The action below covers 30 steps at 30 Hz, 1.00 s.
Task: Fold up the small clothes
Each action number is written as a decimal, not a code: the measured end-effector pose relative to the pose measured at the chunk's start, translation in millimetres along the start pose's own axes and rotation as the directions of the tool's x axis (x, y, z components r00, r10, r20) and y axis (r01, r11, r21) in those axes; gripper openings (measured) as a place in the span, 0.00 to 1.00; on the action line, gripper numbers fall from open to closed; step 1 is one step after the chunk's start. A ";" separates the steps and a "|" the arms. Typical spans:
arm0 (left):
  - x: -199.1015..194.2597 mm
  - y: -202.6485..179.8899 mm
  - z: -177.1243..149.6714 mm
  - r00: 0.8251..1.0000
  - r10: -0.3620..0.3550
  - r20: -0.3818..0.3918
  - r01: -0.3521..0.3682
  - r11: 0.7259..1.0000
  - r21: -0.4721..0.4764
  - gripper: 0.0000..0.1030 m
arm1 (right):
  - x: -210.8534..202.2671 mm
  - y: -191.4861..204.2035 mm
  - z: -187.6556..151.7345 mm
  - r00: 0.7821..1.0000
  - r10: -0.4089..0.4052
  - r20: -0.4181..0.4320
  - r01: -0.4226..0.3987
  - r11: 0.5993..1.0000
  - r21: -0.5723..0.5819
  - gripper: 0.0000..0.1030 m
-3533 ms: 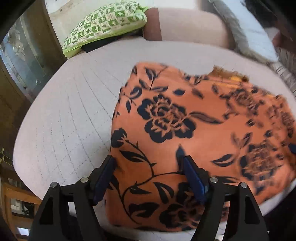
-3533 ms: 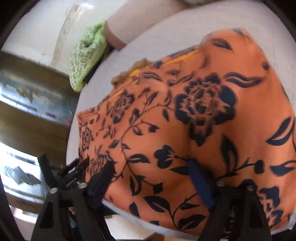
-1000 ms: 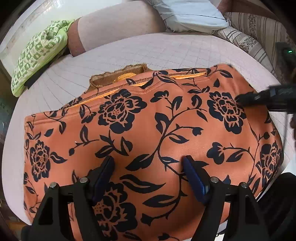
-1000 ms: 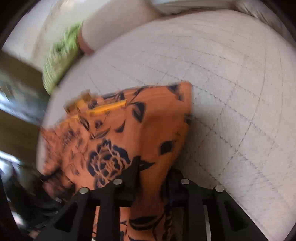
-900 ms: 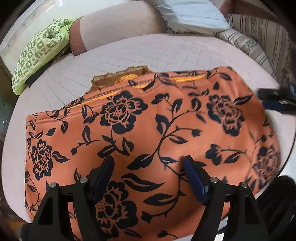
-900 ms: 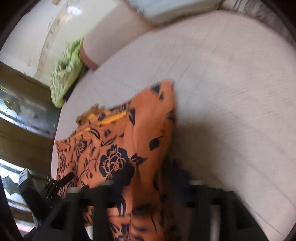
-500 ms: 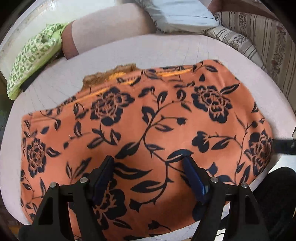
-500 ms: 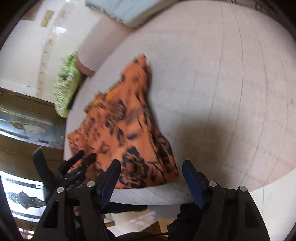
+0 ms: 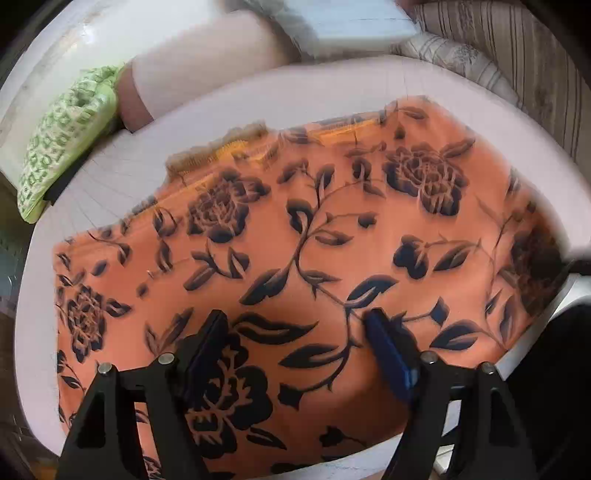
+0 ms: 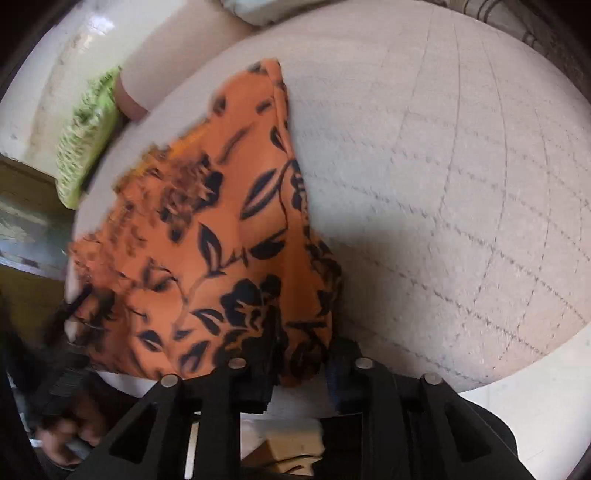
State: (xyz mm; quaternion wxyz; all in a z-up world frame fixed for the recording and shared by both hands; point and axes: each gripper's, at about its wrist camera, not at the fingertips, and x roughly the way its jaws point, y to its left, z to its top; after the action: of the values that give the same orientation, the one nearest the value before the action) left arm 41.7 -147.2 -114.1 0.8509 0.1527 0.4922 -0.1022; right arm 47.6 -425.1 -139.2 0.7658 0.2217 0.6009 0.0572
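A: Right gripper (image 10: 300, 360): the jaws are narrowed, and the near right corner of the orange floral garment (image 10: 207, 236) is seen between them; whether it is truly pinched cannot be told.

B: Left gripper (image 9: 295, 328): the fingers are spread wide above the cloth, and nothing is held.

A: The garment (image 9: 295, 236) is spread flat along the near edge of the quilted pink cushion (image 10: 443, 166), left of its middle.

B: A green patterned pillow (image 9: 59, 147) is noted at the far left corner, and a pale pillow (image 9: 354, 26) past the far edge.
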 end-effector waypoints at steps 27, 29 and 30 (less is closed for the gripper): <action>-31.5 237.7 3.9 0.995 0.080 0.067 -0.041 0.890 -0.453 0.78 | 0.6 50.3 49.0 0.966 0.243 0.091 -0.236 0.969 -0.077 0.64; -24.5 269.0 -1.3 0.998 0.047 0.046 -0.019 0.875 -0.483 0.75 | -1.1 52.8 43.0 0.964 0.251 0.092 -0.243 0.966 -0.094 0.64; -21.0 281.9 -4.5 0.999 -0.001 0.046 0.024 0.868 -0.496 0.75 | -0.9 52.6 39.9 0.965 0.248 0.084 -0.240 0.966 -0.101 0.64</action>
State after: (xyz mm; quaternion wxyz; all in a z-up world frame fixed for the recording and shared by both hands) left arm 119.2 117.8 -53.1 0.8716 -0.0764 0.4839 0.0185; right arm 94.5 -389.1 -109.8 0.7901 0.2618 0.5284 0.1674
